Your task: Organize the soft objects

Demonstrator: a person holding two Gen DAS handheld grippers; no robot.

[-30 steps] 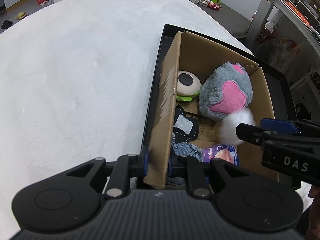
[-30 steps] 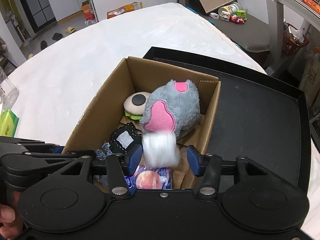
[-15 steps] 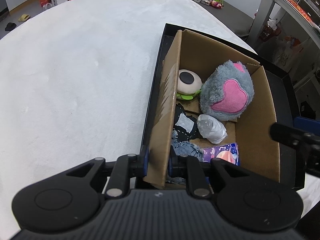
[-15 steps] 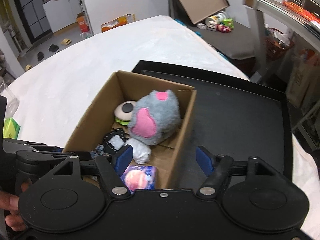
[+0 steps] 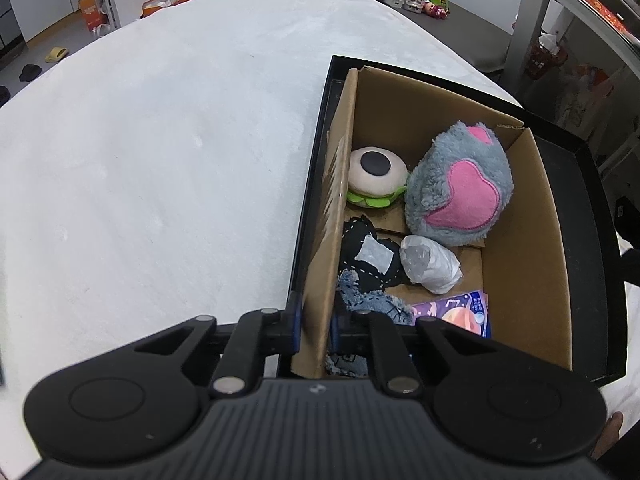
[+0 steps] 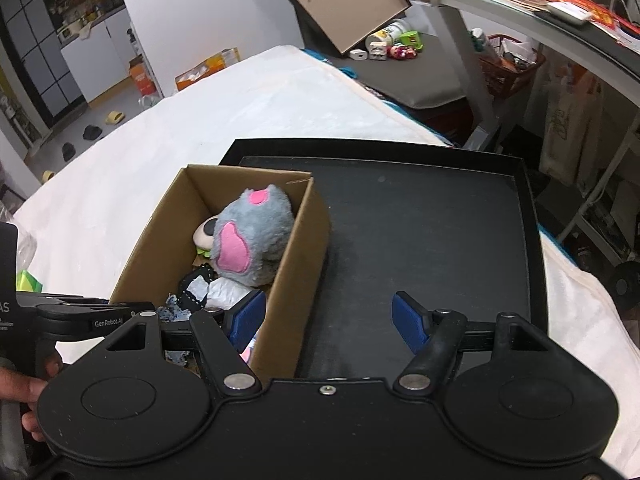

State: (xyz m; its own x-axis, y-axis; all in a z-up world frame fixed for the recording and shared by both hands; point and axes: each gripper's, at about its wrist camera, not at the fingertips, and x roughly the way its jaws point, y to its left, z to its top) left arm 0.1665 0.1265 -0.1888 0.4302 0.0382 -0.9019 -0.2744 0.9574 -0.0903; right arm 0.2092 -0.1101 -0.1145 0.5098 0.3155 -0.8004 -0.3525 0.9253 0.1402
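A cardboard box (image 5: 520, 240) (image 6: 296, 272) stands in a black tray (image 6: 420, 220). Inside lie a grey and pink plush (image 5: 460, 188) (image 6: 252, 236), a burger-like plush (image 5: 376, 178), a black patched cloth (image 5: 368, 252), denim scraps (image 5: 372, 304), a white wrapped bundle (image 5: 430, 260) and a purple packet (image 5: 460, 312). My left gripper (image 5: 314, 328) is shut on the box's near left wall. My right gripper (image 6: 332, 320) is open and empty, raised over the box's right wall and the tray.
The tray (image 5: 600, 240) sits on a white padded surface (image 5: 160, 160). The tray's floor right of the box is bare. Beyond are a desk (image 6: 520, 4), a red basket (image 6: 508, 64) and floor clutter. A green item (image 6: 28, 282) lies at the left.
My right gripper let go of the white bundle, which now lies in the box. It then opened wide, rose and pulled back to the right. The left gripper kept its hold.
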